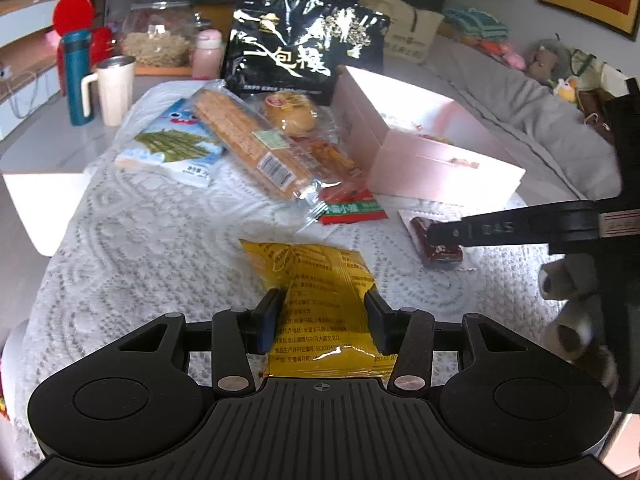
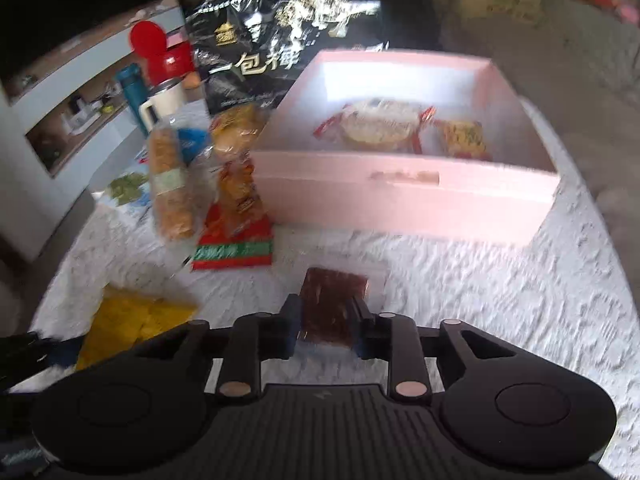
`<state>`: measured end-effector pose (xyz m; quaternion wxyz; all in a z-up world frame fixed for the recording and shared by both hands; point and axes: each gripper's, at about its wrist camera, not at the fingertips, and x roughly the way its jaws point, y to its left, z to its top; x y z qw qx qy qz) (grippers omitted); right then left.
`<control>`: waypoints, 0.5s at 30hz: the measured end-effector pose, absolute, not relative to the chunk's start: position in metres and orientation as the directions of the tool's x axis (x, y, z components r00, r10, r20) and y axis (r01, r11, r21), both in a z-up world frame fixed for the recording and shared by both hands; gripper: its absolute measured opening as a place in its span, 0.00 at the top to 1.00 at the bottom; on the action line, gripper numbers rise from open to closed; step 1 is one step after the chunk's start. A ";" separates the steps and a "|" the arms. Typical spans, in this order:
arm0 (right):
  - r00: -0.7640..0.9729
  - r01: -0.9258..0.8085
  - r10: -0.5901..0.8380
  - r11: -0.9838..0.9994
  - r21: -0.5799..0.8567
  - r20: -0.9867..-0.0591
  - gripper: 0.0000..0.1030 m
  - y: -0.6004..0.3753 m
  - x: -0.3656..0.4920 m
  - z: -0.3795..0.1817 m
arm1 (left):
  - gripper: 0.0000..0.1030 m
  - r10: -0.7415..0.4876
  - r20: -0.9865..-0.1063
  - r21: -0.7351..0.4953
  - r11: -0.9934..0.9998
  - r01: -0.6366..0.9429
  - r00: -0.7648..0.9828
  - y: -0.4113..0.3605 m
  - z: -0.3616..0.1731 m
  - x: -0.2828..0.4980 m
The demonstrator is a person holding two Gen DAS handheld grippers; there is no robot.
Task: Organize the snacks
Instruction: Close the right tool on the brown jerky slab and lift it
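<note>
- Two pickups are in hand, judging by both grippers.
- Left gripper (image 1: 322, 306) straddles the yellow packet (image 1: 320, 300) lying on the lace cloth (image 1: 140, 248), fingers at its sides; whether they pinch is unclear.
- Right gripper (image 2: 325, 320) sits narrow around the dark red snack bar (image 2: 330, 306).
- Next likely calls for lifting each into the pink box (image 2: 400, 204) beyond.

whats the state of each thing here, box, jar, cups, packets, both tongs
pink box: open, two or three snack packets inside
glass jar: lid on
cream mug: upright, lidded
teal bottle: upright, capped
yellow packet: sealed, flat on the cloth
left tongs: around the yellow packet, grip unclear
dark red bar: in clear wrap
right tongs: around the bar, grip unclear
</note>
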<state>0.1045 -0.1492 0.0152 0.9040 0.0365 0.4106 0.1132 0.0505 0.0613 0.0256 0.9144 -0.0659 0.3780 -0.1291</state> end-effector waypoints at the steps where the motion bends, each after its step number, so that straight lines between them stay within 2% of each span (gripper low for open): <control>1: 0.648 -0.170 0.213 0.976 0.133 -0.731 0.72 -0.145 0.106 0.015 | 0.51 -0.283 -0.674 -0.216 0.959 0.185 0.682 0.062 0.026 0.050; 3: 0.659 -0.167 0.184 0.981 0.097 -0.730 0.70 -0.138 0.107 0.014 | 0.51 -0.283 -0.674 -0.216 0.959 0.184 0.682 0.062 0.025 0.051; 4: 0.660 -0.166 0.178 0.982 0.090 -0.729 0.66 -0.137 0.107 0.014 | 0.51 -0.283 -0.675 -0.217 0.959 0.184 0.682 0.062 0.025 0.051; 5: 0.661 -0.164 0.174 0.983 0.085 -0.730 0.61 -0.137 0.107 0.013 | 0.51 -0.284 -0.674 -0.217 0.959 0.185 0.682 0.062 0.024 0.051; 6: 0.660 -0.157 0.163 0.984 0.078 -0.734 0.51 -0.138 0.108 0.012 | 0.51 -0.284 -0.675 -0.217 0.959 0.185 0.681 0.062 0.024 0.051; 7: 0.659 -0.150 0.156 0.986 0.074 -0.736 0.46 -0.139 0.109 0.010 | 0.51 -0.285 -0.675 -0.218 0.958 0.185 0.681 0.062 0.024 0.051; 11: 0.667 -0.151 0.173 0.984 0.095 -0.725 0.45 -0.147 0.109 0.003 | 0.50 -0.284 -0.674 -0.218 0.958 0.184 0.682 0.062 0.023 0.051; 15: 0.669 -0.172 0.174 0.982 0.076 -0.722 0.52 -0.144 0.107 0.005 | 0.50 -0.278 -0.675 -0.208 0.960 0.186 0.683 0.061 0.023 0.050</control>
